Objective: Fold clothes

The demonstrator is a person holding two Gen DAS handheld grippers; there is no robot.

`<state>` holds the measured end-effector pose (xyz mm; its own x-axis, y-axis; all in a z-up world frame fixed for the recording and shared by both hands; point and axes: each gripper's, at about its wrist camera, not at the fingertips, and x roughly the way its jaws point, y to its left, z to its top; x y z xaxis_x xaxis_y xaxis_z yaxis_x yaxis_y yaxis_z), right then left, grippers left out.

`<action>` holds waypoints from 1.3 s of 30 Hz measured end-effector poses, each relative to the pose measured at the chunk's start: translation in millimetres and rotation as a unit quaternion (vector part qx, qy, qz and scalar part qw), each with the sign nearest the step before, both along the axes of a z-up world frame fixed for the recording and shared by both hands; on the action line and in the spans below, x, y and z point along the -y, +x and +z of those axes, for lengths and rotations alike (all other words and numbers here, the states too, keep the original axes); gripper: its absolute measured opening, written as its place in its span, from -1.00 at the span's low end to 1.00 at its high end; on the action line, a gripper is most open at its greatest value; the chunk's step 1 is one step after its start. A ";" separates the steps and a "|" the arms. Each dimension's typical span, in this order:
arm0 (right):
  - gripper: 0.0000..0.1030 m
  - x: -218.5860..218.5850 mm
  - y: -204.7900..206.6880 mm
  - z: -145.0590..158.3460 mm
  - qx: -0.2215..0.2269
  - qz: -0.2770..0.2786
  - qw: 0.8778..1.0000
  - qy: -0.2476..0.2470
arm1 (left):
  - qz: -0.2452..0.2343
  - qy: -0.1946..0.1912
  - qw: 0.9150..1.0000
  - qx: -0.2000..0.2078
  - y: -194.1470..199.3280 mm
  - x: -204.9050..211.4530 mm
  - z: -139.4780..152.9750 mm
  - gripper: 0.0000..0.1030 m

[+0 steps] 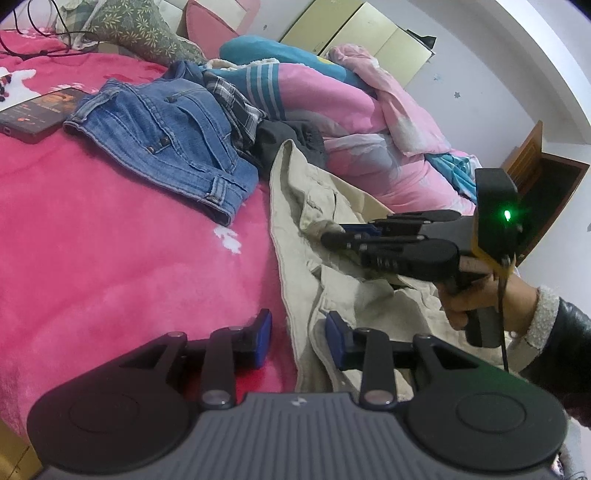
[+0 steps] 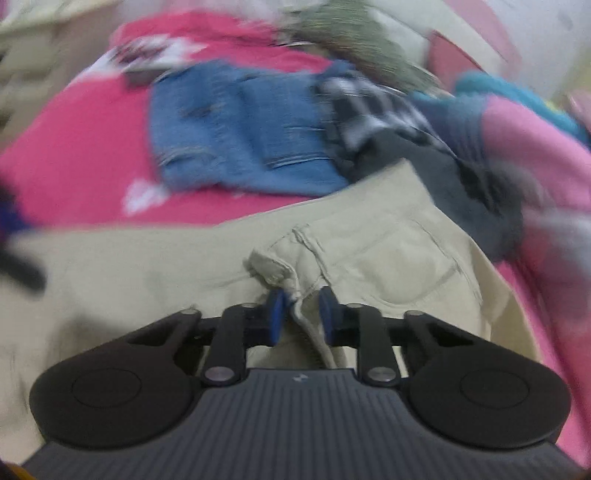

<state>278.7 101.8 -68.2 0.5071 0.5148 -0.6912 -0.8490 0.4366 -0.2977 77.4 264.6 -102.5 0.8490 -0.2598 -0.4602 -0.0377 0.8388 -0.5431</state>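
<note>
My left tongs (image 1: 297,339) straddle the beige trousers' (image 1: 314,221) edge on the pink bed (image 1: 110,240); right tongs (image 1: 334,236) pinch their waistband.

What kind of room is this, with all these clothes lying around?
Most likely a bedroom. The clothes lie on a bed with a bright pink blanket, a rumpled pink quilt and a floral pillow are piled at the far side, and pale cabinet doors stand against the wall behind.
</note>
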 end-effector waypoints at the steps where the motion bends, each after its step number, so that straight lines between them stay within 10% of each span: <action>1: -0.90 1.0 3.8 -0.3 -0.013 -0.014 1.000 0.018 | 0.001 0.001 1.000 0.001 0.0 -0.3 -0.5 -0.38; 4: -0.91 3.6 9.3 1.7 -0.058 -0.030 0.995 0.075 | 0.011 -0.005 1.000 0.008 -3.5 -3.9 -0.1 -0.79; 9: -0.91 7.7 3.0 26.0 -0.077 -0.003 0.986 0.148 | 0.021 -0.029 0.999 0.012 -8.5 -17.3 -1.7 -0.84; 18: -0.81 -8.0 5.8 -10.5 -0.115 0.014 0.988 0.107 | 0.019 -0.030 0.999 0.002 -6.3 -18.1 -2.4 -0.82; 25: -0.15 28.7 0.2 28.2 -0.149 -0.002 0.973 0.174 | 0.034 -0.017 0.999 0.027 -16.4 -17.1 12.9 -0.52; 39: -0.15 115.3 -11.0 16.8 -0.230 -0.106 0.935 0.249 | -0.078 0.076 0.993 -0.046 68.2 15.8 30.2 -0.40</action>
